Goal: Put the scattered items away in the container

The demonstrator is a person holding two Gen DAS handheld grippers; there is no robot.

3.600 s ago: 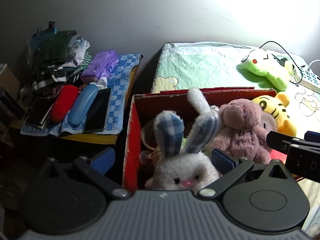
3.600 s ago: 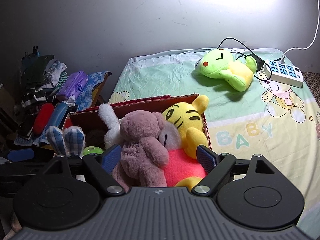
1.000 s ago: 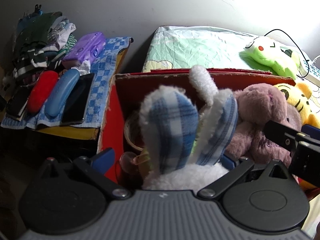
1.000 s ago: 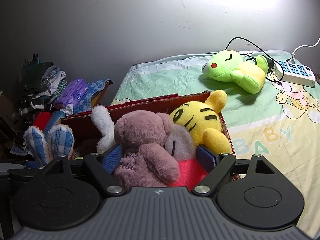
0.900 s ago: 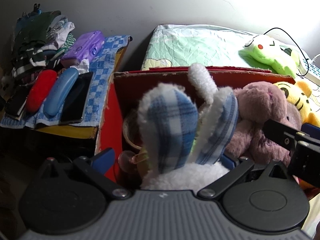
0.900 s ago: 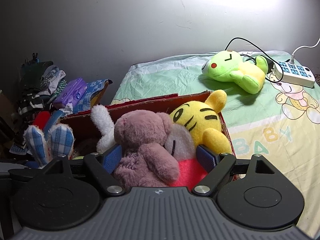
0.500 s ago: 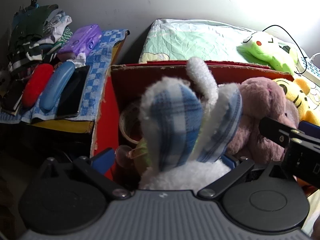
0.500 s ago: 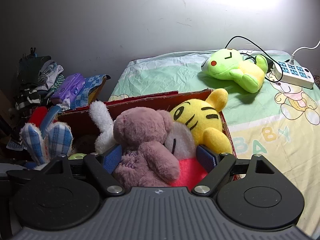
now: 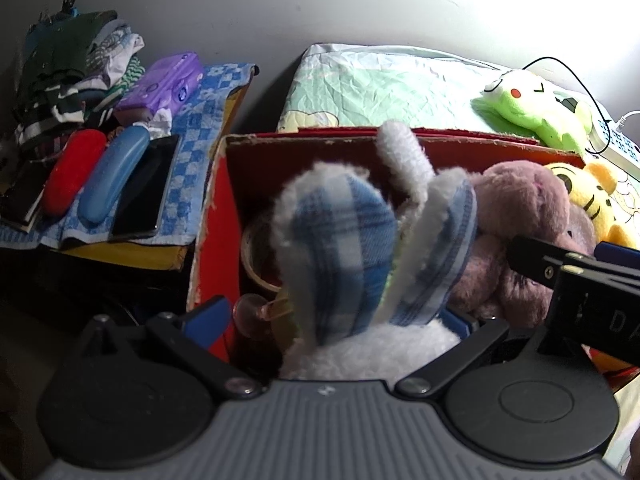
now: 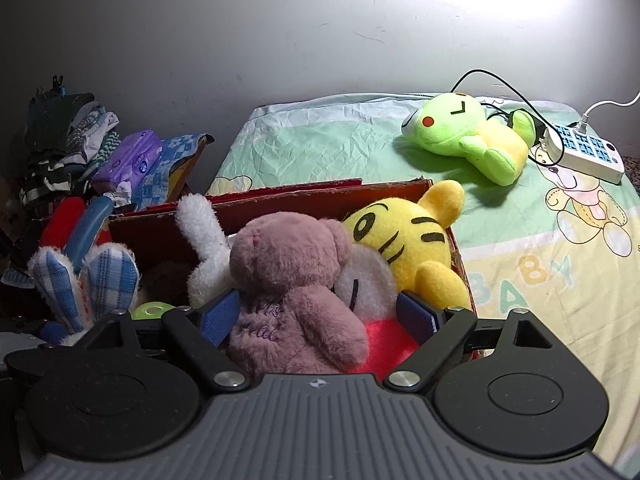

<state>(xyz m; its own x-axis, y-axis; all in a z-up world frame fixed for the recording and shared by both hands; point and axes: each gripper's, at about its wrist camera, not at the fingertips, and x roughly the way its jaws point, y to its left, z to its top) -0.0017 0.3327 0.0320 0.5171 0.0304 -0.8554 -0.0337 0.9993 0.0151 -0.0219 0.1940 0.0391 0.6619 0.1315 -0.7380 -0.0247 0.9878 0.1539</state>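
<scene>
Now your L tongs (image 9: 334,320), wide, sit closer over white plaid-eared plush bunny (image 9: 340,248); R tongs (image 10: 316,316) widen round mauve teddy (image 10: 288,272), so green plush (image 10: 464,132) nxt.

The bed (image 10: 320,140) carries a red box (image 10: 320,196) at its near left corner. Beyond the box to the right lie a green plush (image 10: 468,136) and, just past it, a white power strip (image 10: 588,152).

Both my wrist cameras look steeply down along my fingers, close over the red box (image 9: 224,216); both views share the pink bear (image 10: 292,280) beyond my jaws.
</scene>
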